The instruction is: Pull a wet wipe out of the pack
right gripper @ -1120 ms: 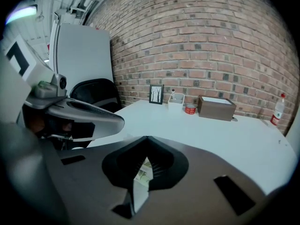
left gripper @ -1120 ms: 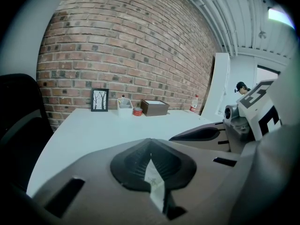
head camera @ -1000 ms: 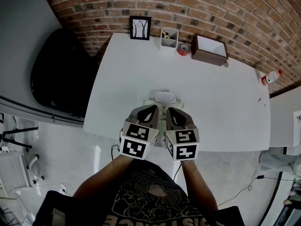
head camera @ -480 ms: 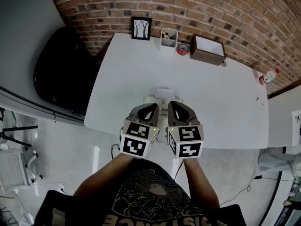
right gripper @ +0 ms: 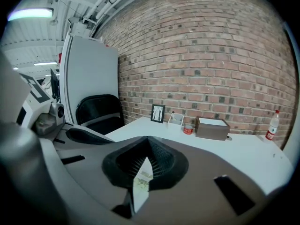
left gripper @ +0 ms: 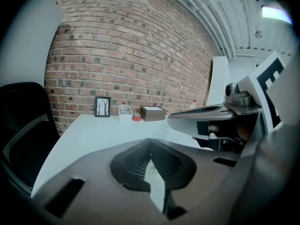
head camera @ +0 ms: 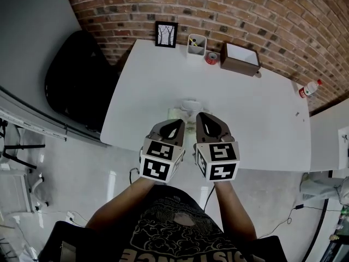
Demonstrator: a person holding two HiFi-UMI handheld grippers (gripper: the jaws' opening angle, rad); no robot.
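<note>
- Brick wall at the back, white bench (head camera: 262,113) in front of it. The black-framed picture (head camera: 166,34), white pen cup (head camera: 196,44), red tape roll (head camera: 211,58) and brown open box (head camera: 240,58) all sit along the far edge, so the near area is free for work.
- The pale wet wipe pack with a white lid (head camera: 184,111) lies flat near the front edge of the bench, just ahead of both tools.
- Left hand-held gripper (head camera: 175,124): jaws together at the tips, nothing between them. It hangs just short of the pack's left side.
- Right hand-held gripper (head camera: 203,118): jaws also closed and empty, at the pack's right edge.
- My read: this is the approach stage and no wipe is out. One gripper probably steadies the pack while the other opens to pinch the wipe.
</note>
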